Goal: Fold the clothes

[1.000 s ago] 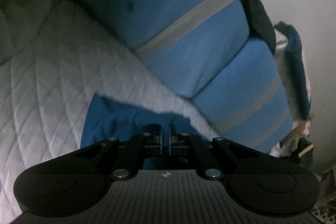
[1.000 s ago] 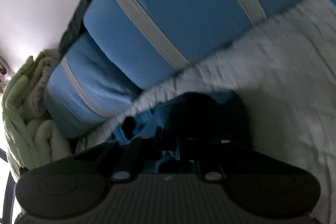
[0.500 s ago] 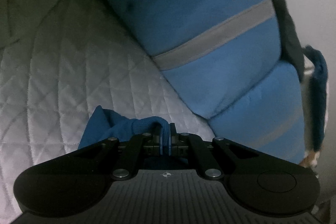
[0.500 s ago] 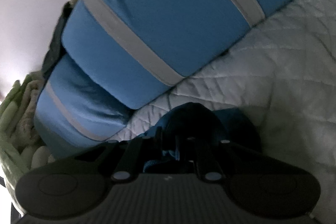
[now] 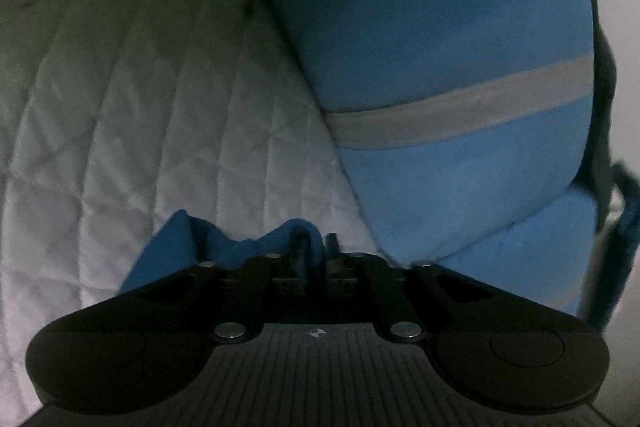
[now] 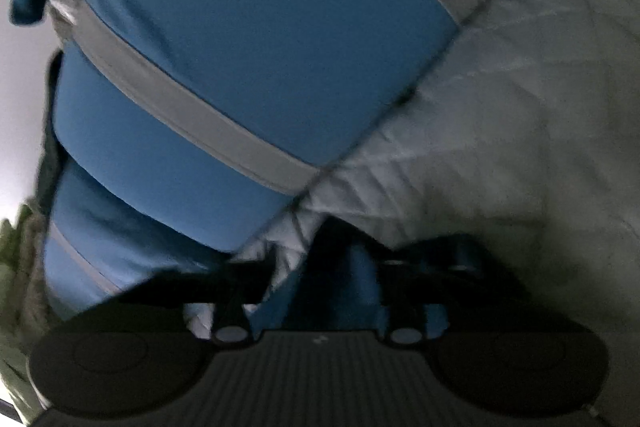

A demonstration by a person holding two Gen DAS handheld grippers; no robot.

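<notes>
A blue garment (image 5: 176, 247) lies bunched on the white quilted bed cover (image 5: 120, 147). My left gripper (image 5: 316, 247) is shut on a fold of the garment, low over the cover and just in front of a blue pillow. In the right wrist view the same blue garment (image 6: 360, 287) sits between my right gripper's (image 6: 320, 267) spread fingers. The view is blurred and I cannot tell whether the fingers press on the cloth.
Big blue pillows with grey stripes (image 5: 440, 67) stand close ahead of both grippers and also fill the right wrist view (image 6: 240, 47). A pale wall (image 6: 16, 87) lies behind them. Greenish towels (image 6: 16, 267) are stacked at the far left of the right wrist view.
Both grippers have moved forward toward the pillows with the blue garment. The right gripper's fingers now stand wider apart than before.
</notes>
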